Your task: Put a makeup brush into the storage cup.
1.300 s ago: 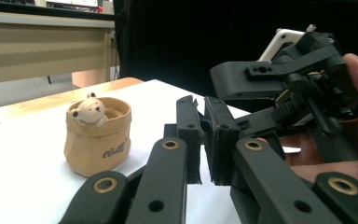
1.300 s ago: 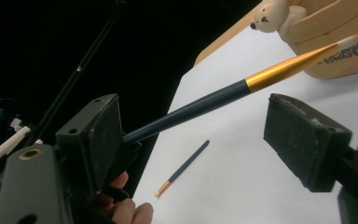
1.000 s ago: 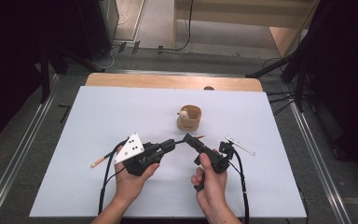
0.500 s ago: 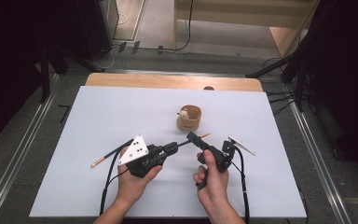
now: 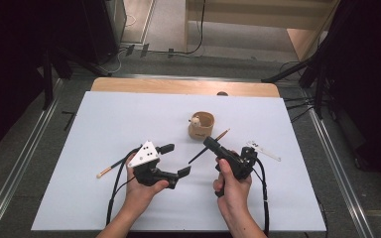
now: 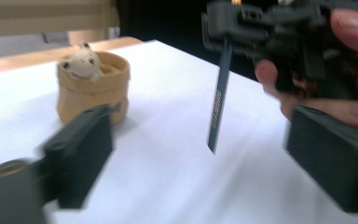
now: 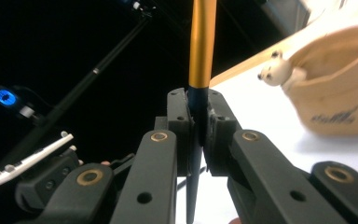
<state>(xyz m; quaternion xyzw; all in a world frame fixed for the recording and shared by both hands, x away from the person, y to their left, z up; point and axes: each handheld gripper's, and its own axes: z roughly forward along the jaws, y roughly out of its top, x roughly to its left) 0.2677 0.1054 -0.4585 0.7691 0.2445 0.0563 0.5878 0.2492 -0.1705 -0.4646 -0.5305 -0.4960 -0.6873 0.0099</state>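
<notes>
1. Gripping hard now, the right gripper [image 5: 212, 145] has its jaws clamped on a pencil [image 5: 222, 135], which they have just been closing on; the right gripper view shows the dark shaft pinched between the two pads, with the gold end [image 7: 202, 42] rising above them.
2. Over in the high view, the pencil runs on a slant through those jaws, its gold end up near the cup [image 5: 201, 126] and its dark tip [image 5: 193, 159] pointing down toward the left gripper.
3. Jaws apart on the left gripper [image 5: 174, 159]! They have just been opening, and nothing is pressed between them.
4. From the left gripper view, the pencil [image 6: 218, 100] hangs from the right gripper [image 6: 223, 28], tip clear of the white surface [image 6: 168, 186], between the left gripper's two spread jaws but farther off.
5. That tan cup stands upright behind both grippers, with a small pale animal figure [image 5: 195, 119] on its rim.
6. A second, pale-tipped pencil [image 5: 110, 167] lies flat on the surface [image 5: 119, 114], left of the left hand [image 5: 141, 191].
7. A white stick [image 5: 263, 150] rests just right of the right hand [image 5: 233, 186].
</notes>
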